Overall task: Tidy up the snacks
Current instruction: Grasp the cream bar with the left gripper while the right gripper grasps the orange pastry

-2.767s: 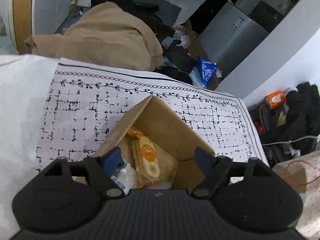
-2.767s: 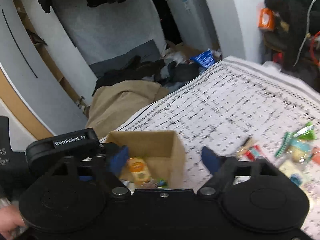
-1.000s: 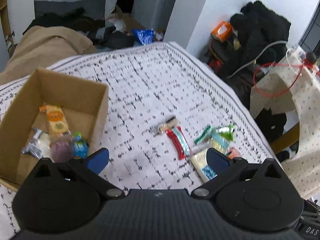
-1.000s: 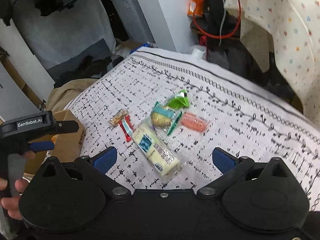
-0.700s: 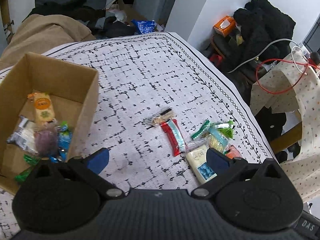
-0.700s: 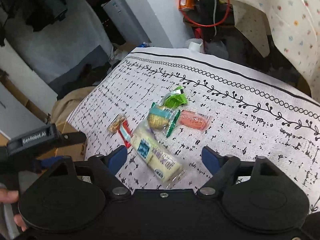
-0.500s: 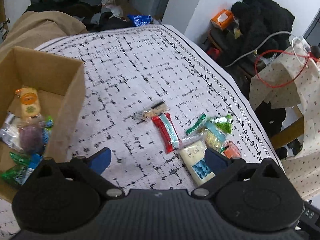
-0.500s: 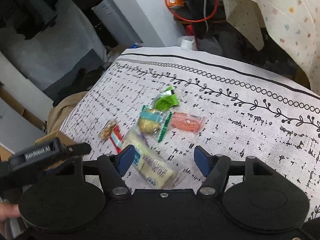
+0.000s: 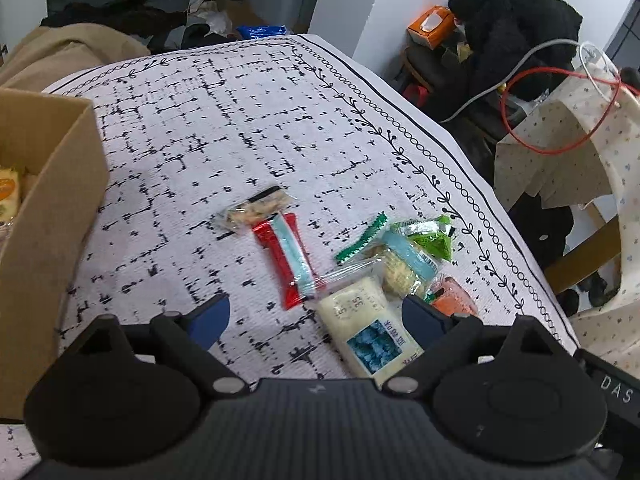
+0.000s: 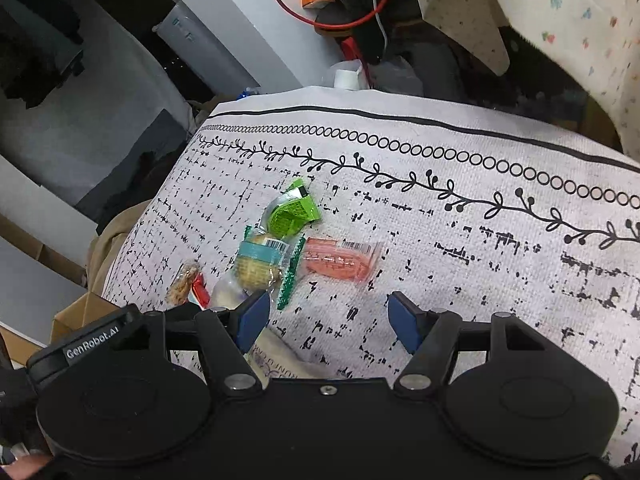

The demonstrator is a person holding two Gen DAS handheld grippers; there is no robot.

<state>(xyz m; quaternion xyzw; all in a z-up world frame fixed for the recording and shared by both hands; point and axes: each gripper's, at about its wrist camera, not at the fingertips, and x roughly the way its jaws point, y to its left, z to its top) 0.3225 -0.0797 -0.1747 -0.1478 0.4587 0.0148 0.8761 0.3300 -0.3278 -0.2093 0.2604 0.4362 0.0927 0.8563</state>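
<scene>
Cardboard box (image 9: 48, 216) at tablecloth (image 9: 224, 128) left edge, snacks inside. My left gripper (image 9: 316, 316) spread, jaws just easing inward, pale packet (image 9: 370, 330) between them untouched. Red-blue bar (image 9: 288, 256), green pouch (image 10: 294, 208), pink pack (image 10: 340, 260) clustered near right edge. My right gripper (image 10: 324, 316) unclenched, jaws just narrowed, empty.

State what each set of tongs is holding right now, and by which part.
Nothing is held. The left tongs stand open above the pale blue-label packet, jaws just closing slightly. The right tongs are open over bare tablecloth.
</scene>
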